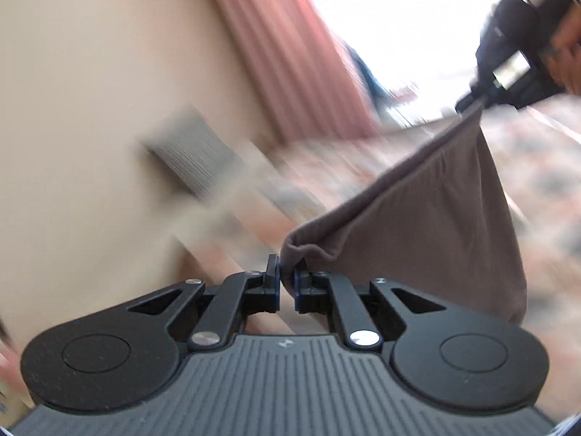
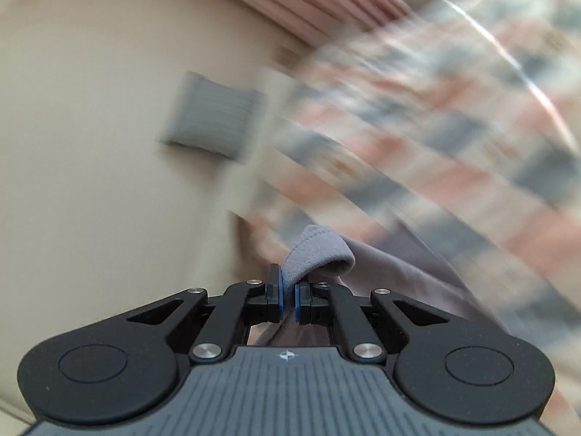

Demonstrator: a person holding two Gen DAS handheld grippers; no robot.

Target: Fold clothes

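Taupe knit cloth, soft and matte, is what you have pinched at both ends: your left gripper (image 1: 287, 283) has its blue-padded jaws closed on a bunched corner of the garment (image 1: 428, 218), and from there a hemmed edge runs taut up to your right gripper (image 1: 472, 103), seen from the left wrist camera clamping the far corner. Below that stretched edge the fabric hangs as a smooth, roughly triangular sheet with a few gentle vertical folds. In the right wrist view the right gripper's jaws are likewise closed on a rolled, ribbed-looking hem, with the rest of the garment trailing away to the lower right.

Around you, a cream wall (image 1: 90, 109) carries a grey ribbed rectangular panel (image 2: 214, 116), and a pink pleated curtain (image 1: 283, 43) hangs beside a blown-out bright window (image 1: 399, 18). A surface patterned in pink, grey and cream (image 2: 435, 138) lies beyond the cloth. A hand (image 1: 566, 65) grips the right device at the frame edge, partly cut off.

Heavy motion blur smears the patterned surface and the panel, so you cannot make out what the print is or the garment's full shape
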